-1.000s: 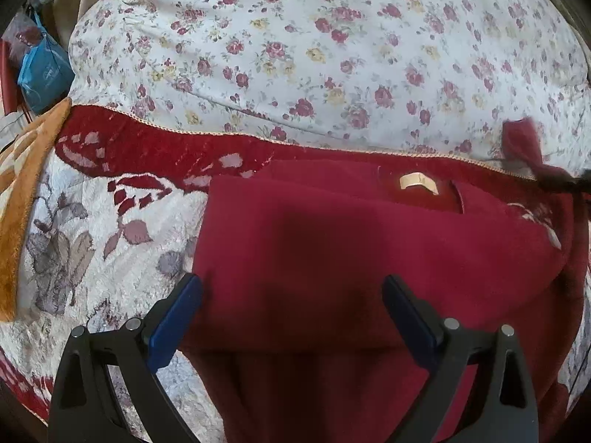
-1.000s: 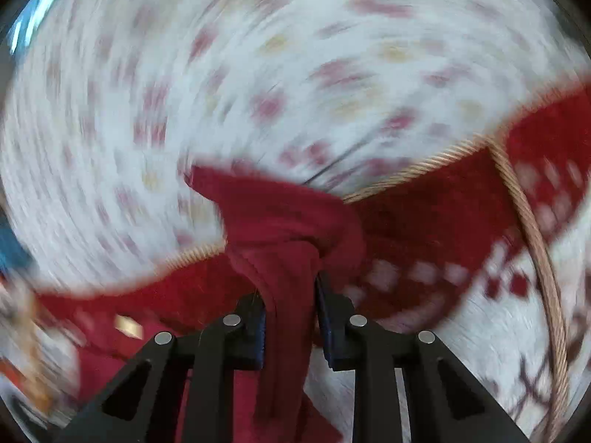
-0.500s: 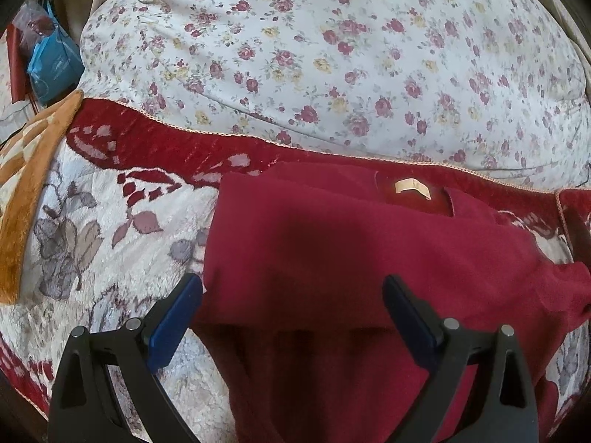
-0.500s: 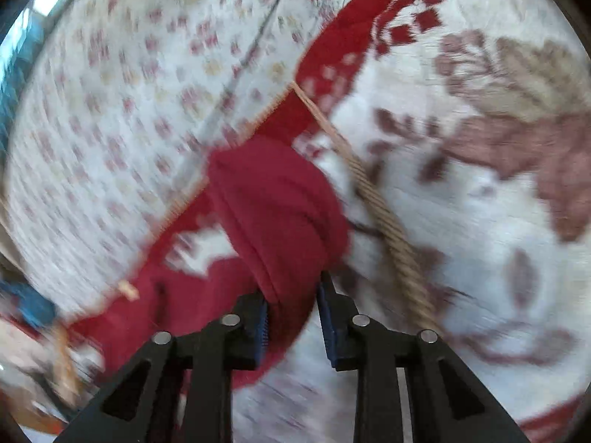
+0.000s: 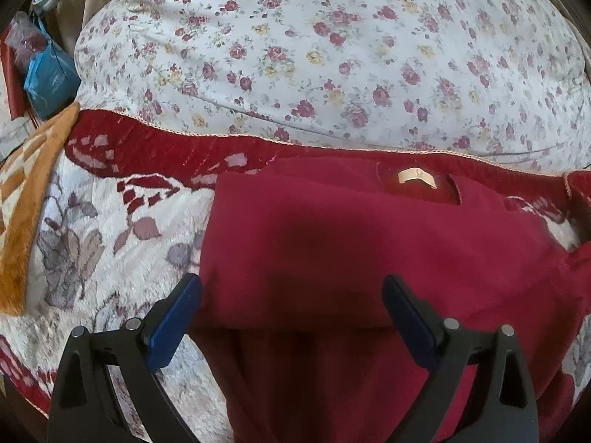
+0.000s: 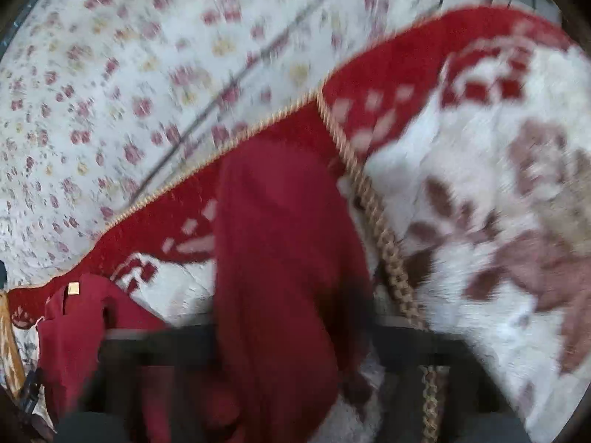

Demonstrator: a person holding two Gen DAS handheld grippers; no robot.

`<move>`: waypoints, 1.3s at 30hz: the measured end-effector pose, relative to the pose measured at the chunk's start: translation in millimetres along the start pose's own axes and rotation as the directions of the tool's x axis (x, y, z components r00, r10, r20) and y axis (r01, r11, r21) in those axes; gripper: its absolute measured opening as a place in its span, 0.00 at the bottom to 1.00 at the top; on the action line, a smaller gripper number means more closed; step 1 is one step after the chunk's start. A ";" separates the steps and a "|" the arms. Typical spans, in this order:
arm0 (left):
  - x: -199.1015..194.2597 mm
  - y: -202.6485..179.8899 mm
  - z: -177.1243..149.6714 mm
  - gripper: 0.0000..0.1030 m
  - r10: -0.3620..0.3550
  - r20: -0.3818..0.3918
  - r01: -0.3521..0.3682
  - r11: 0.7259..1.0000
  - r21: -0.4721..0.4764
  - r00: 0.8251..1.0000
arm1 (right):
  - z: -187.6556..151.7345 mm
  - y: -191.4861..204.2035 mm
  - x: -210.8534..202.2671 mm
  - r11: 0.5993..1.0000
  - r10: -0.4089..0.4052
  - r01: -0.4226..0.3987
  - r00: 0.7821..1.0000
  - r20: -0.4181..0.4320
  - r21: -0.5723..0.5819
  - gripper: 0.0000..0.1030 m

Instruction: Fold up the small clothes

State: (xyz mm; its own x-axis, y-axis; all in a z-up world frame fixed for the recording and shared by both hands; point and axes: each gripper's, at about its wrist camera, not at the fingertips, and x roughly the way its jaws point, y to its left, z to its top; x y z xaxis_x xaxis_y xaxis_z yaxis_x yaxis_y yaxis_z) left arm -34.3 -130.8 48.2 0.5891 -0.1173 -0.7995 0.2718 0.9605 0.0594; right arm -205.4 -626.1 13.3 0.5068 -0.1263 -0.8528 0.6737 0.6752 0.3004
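Note:
A dark red garment point(image 5: 351, 251) lies on a red and white patterned blanket point(image 5: 110, 229), with a tan neck label point(image 5: 415, 177) at its far edge. My left gripper point(image 5: 291, 306) is open and hovers over the garment's near part, one blue pad point(image 5: 173, 325) at its left edge. In the right wrist view, one end of the red garment point(image 6: 284, 258) runs down between the jaws of my right gripper point(image 6: 291, 336), stretched over the blanket's rope trim point(image 6: 373, 221). The jaws are blurred; they look spread apart around the cloth.
A white quilt with small roses point(image 5: 332, 55) lies beyond the blanket. An orange blanket edge point(image 5: 29, 199) is at the left. A blue bag point(image 5: 48, 81) sits at the far left.
My right gripper swung the garment's end outward and down onto the blanket near the rope trim, and its jaws have spread. My left gripper stayed open and nearly still.

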 end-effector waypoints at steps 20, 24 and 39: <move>-28.1 58.8 15.2 0.94 -0.050 0.070 0.064 0.976 -0.207 0.996 | -10.2 202.6 -91.4 0.856 0.468 -0.429 0.880 0.080 -0.290 0.08; -27.2 66.1 18.1 0.94 -0.056 0.071 0.071 0.970 -0.234 0.996 | -42.0 258.4 -69.9 0.800 0.516 -0.492 0.856 -0.024 -0.344 0.08; -22.2 58.6 20.3 0.94 -0.039 0.056 0.050 0.978 -0.201 0.998 | -112.2 311.3 -20.9 0.735 0.508 -0.548 0.835 -0.211 -0.400 0.08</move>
State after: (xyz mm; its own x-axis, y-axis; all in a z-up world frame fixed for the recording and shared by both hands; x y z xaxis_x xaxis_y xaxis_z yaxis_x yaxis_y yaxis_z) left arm -16.1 -77.1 81.6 0.6195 -0.1687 -0.7666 0.1421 0.9846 -0.1019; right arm -66.6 -331.7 76.7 0.6523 0.3907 -0.6496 0.0019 0.8561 0.5168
